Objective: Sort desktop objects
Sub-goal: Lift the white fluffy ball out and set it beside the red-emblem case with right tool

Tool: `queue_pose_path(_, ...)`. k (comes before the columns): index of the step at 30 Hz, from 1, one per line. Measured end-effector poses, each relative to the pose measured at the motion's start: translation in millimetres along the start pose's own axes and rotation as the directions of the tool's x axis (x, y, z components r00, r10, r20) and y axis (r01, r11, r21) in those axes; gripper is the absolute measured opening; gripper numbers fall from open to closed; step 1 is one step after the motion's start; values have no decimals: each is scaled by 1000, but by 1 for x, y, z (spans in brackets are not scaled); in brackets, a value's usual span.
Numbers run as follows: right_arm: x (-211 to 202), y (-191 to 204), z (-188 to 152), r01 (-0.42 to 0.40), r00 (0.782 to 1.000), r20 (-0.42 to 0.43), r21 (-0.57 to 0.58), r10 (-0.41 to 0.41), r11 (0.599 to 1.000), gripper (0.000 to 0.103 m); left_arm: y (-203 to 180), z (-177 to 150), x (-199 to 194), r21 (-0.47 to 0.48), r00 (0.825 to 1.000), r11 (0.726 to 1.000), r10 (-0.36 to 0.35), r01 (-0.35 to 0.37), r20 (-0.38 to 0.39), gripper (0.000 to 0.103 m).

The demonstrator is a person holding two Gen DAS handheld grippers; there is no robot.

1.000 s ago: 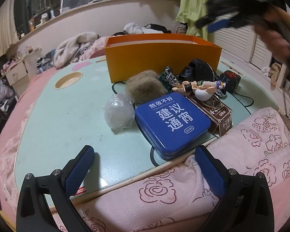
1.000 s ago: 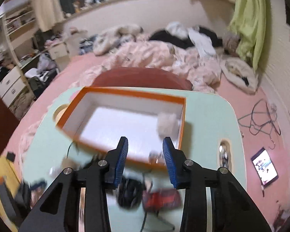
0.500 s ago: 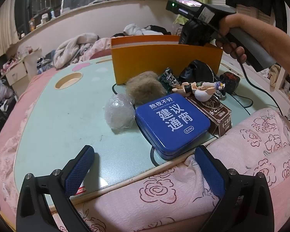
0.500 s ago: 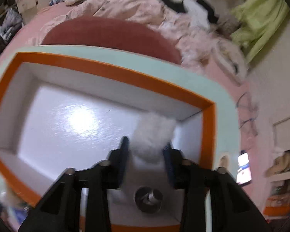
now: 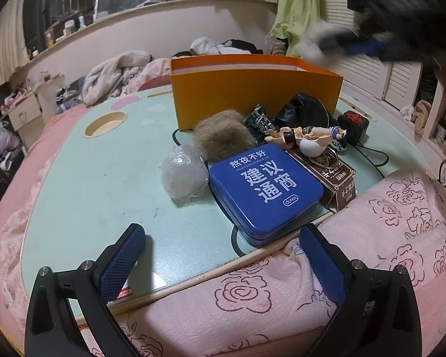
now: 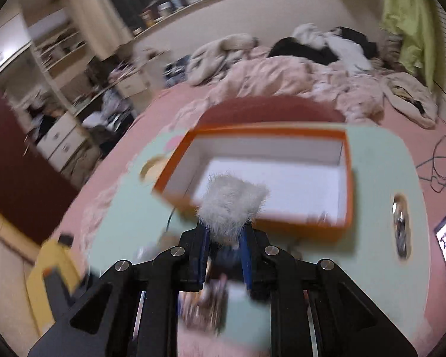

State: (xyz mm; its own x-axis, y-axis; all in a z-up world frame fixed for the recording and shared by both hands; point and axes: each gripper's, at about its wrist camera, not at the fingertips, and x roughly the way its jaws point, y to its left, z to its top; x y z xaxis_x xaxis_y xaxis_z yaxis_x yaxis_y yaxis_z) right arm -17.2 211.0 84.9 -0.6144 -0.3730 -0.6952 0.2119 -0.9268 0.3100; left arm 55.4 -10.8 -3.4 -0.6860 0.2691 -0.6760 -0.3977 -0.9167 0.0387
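The left gripper point(image 5: 220, 253) is hanging wide open, gripping nothing, over the near table point(image 5: 83, 184) edge. Beyond it, a blue tin point(image 5: 264, 187) is lying by a brown puff point(image 5: 223, 136). The right gripper point(image 6: 223, 238) is clenching a white puff point(image 6: 233, 205) in the air before the orange box point(image 6: 345, 178).

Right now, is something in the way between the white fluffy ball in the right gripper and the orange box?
Nothing visible blocks it. The right gripper holds the white fluffy ball in the air, near the front wall of the orange box. The box is open on top, and its white floor looks mostly bare.
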Motion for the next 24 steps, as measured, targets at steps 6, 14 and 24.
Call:
queue_pose_path(6, 33, 10, -56, 68, 994, -86, -67, -74, 995, 23, 1, 0, 0, 1, 1000, 1000, -1, 1, 0, 103)
queue_pose_path(14, 7, 12, -65, 161, 976, 153, -27, -155, 987, 83, 0, -1, 2, -2, 1000, 1000, -3, 3, 1, 103)
queue_pose_path(24, 29, 2, -124, 300, 953, -8, -140, -304, 944, 99, -2, -1, 3, 1, 1000, 1000, 0, 0, -1, 103)
